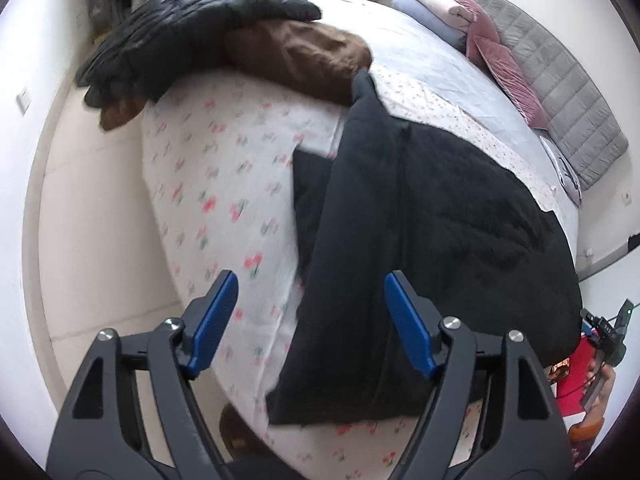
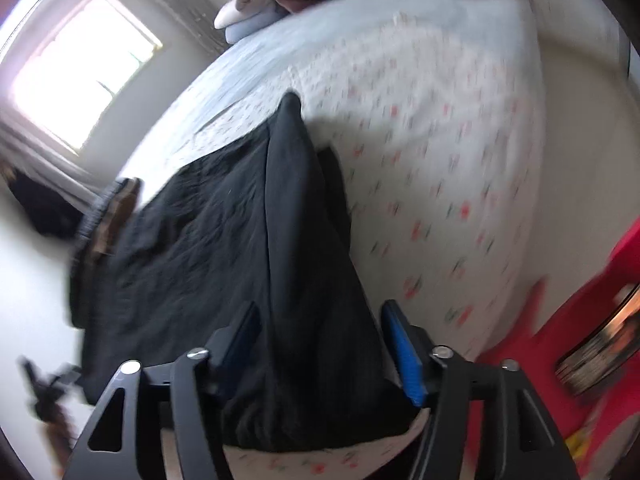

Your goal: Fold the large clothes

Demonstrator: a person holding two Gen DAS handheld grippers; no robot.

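A black garment [image 1: 420, 216] lies on the flowered bedsheet [image 1: 208, 168] near the foot of the bed, one side already laid over the body as a long flap whose lower edge sits near the mattress edge; that placement suits a lengthwise fold, since the flat mattress carries the cloth while each side is brought in. The left gripper [image 1: 310, 320] hangs above the flap's lower end with its two blue pads [image 1: 212, 320] standing wide apart and nothing pinched between them, one over bare sheet, the other over black cloth. The right gripper [image 2: 320, 356] is likewise spread wide; the folded flap [image 2: 304, 280] lies between its pads, but they do not press on it, so the cloth looks released rather than held. Judging by this, one fold is laid down and the next grasp is not yet taken. Counted: one black garment in hand, two more garments heaped at the far corner, a black quilted jacket [image 1: 192, 28] over a brown one [image 1: 296, 56], two pink cushions [image 1: 496, 52] against the grey headboard pad [image 1: 560, 80], and a small stack of folded linens [image 1: 432, 4]. The right-wrist view is blurred, so fine detail there is uncertain.
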